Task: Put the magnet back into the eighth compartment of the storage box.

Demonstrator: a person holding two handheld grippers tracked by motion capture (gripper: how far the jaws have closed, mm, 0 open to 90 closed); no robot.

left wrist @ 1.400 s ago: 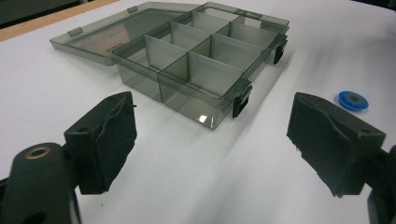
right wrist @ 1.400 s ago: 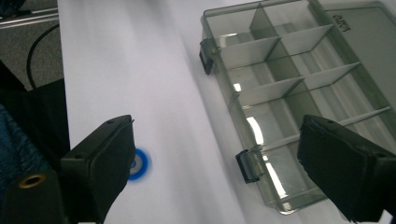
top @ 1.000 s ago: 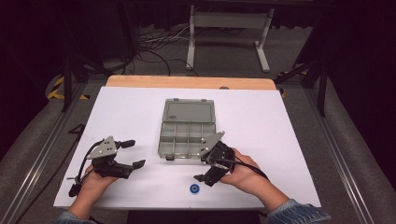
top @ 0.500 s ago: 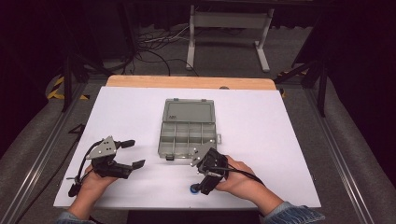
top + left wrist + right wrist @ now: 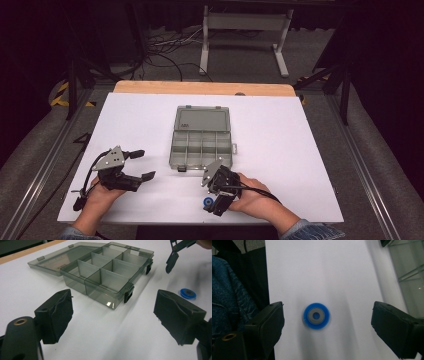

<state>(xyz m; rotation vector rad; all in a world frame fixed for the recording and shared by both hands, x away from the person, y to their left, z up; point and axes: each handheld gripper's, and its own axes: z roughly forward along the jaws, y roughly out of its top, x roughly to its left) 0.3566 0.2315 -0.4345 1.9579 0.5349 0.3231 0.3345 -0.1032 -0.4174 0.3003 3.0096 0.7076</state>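
A small blue ring with a grey centre [image 5: 206,202] lies flat on the white table near its front edge. My right gripper [image 5: 213,202] points down at it, open. In the right gripper view the blue ring [image 5: 316,315] lies between the two wide-apart jaws of the right gripper [image 5: 327,323], touching neither. A grey see-through compartment box [image 5: 201,147] stands mid-table with its lid folded back. My left gripper [image 5: 143,165] hovers open at the front left, holding nothing. The left gripper [image 5: 117,320] faces the box [image 5: 105,272], with the ring [image 5: 188,293] off to the right.
The table's front edge [image 5: 165,220] runs just behind the ring. A blue denim garment [image 5: 227,302] shows beyond that edge. The box's black latches [image 5: 128,293] stick out toward me. The box compartments look empty.
My right gripper has moved from beside the box's front corner toward the front edge and tipped down over the blue ring. The left gripper has stayed put.
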